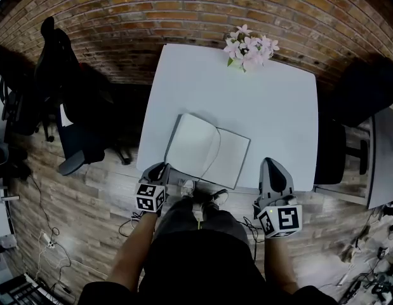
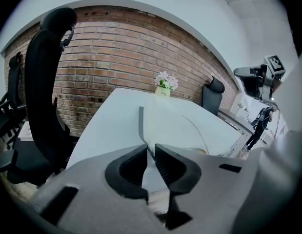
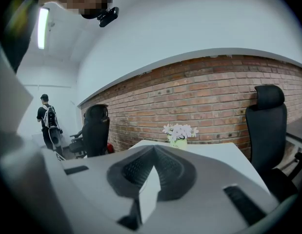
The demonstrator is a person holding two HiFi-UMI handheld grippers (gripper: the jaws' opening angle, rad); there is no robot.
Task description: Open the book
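book [image 1: 207, 150] open | flowers [image 1: 250, 48] at far edge | chair [image 1: 72, 88] left

Even, bright indoor light fills all three views. In the head view the white counter [image 1: 272, 107] is the brightest area, close to washed out, and the pale book [image 1: 207, 150] barely stands off it. The floor to the left lies in deep shadow around the black chair [image 1: 69, 75]. The wide lens bows the brick wall [image 1: 183, 11] into an arc, and the corners go black. In the right gripper view a ceiling tube lamp [image 3: 42, 27] glows at upper left with a soft halo. Both gripper views keep the far wall fairly sharp, while the left gripper [image 2: 151, 145] and right gripper [image 3: 153, 146], close to the lens, look soft and grey, their jaws' inner faces dark.
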